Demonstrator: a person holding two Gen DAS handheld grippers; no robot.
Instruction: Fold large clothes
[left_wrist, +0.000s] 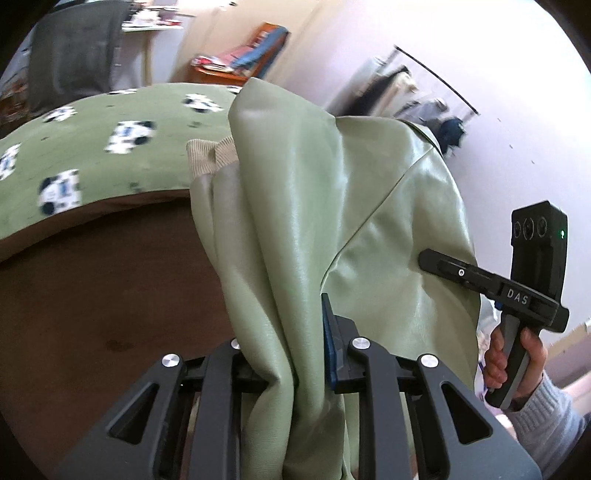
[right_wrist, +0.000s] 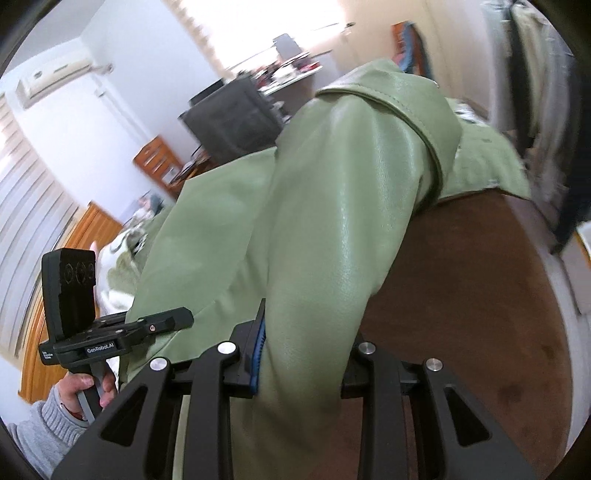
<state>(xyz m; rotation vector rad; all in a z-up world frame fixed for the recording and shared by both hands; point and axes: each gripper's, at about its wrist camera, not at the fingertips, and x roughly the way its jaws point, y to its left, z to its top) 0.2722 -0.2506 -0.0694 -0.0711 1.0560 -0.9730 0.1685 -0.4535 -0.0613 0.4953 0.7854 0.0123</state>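
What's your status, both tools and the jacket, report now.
Left tool shut on green jacket. Right tool shut on it too. Jacket lifted, hanging over brown surface. Nothing blocking.

left gripper (left_wrist: 291, 354): fingertips buried in jacket (left_wrist: 332, 206) folds, left finger covered | right gripper (right_wrist: 299, 354): right finger behind the sleeve | jacket: lower part cut off at both frames' bottom edges | panda-print bedspread (left_wrist: 92, 162): motion-blurred | hanging clothes (left_wrist: 417, 99), desk clutter (right_wrist: 288, 70): blurred, items unidentifiable
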